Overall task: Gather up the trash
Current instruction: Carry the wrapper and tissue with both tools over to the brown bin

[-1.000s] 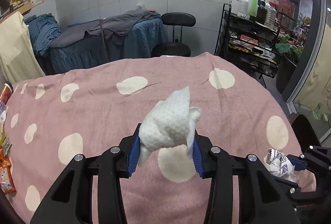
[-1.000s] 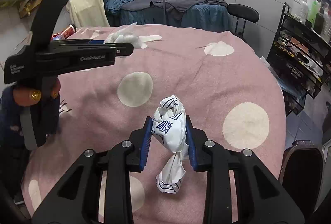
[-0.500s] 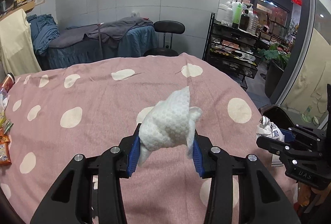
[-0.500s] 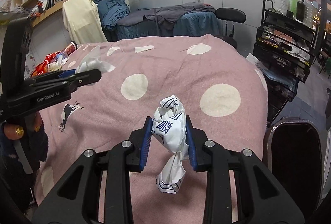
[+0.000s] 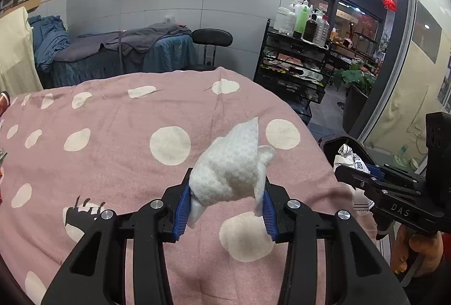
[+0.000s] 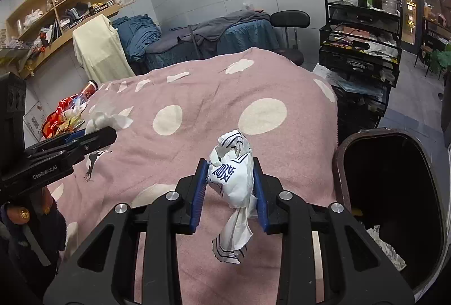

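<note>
My left gripper is shut on a crumpled white paper towel, held above the pink polka-dot blanket. My right gripper is shut on a scrunched white wrapper with blue print, its tail hanging below the pads. A dark trash bin stands open just right of the bed edge, with a bit of white paper inside. In the left wrist view the right gripper with its wrapper hovers at the right, over the bin's rim. In the right wrist view the left gripper shows at the left with its towel.
Snack wrappers and a red can lie piled at the blanket's far left edge. A black wire cart with bottles stands beyond the bin. A stool and a blue-draped bed sit behind. A hand grips the right tool.
Both grippers moved rightward across the blanket with their trash held. The bin has come fully into the right wrist view, and the right gripper now hovers near its rim.
</note>
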{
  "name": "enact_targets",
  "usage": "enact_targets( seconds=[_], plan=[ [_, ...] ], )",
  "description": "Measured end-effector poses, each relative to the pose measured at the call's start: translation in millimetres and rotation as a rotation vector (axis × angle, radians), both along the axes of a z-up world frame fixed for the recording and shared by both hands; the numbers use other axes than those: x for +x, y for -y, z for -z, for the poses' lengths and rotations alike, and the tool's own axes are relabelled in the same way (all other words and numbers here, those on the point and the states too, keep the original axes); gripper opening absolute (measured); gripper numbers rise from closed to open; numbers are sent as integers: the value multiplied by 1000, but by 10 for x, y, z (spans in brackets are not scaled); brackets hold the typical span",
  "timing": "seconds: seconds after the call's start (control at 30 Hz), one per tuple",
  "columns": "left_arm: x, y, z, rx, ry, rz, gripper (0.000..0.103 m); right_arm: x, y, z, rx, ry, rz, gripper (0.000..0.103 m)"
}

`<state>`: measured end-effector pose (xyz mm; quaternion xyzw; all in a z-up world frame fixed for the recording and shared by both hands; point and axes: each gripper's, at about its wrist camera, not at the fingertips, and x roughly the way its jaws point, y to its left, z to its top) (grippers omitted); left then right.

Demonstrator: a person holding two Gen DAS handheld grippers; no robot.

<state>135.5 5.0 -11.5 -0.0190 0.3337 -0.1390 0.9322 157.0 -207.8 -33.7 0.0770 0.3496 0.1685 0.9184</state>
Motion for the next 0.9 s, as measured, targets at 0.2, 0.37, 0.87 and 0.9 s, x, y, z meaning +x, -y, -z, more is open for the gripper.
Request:
enact_targets(
  seconds=[0.2, 0.37, 0.87, 0.9],
  plan=[
    [-80, 141, 12, -32, -4, 24, 43, -86, 273, 34, 29, 2, 78, 32],
    [-147, 317, 20, -43, -8, 62, 43, -143, 566, 80, 56, -2, 171, 32],
    [-247, 828, 33, -30, -15, 170, 43, 6, 1434, 455, 43, -86, 397, 32],
    [-253, 857, 36, -26, -15, 175, 43, 19, 1464, 491, 39, -95, 407, 32]
  ],
)
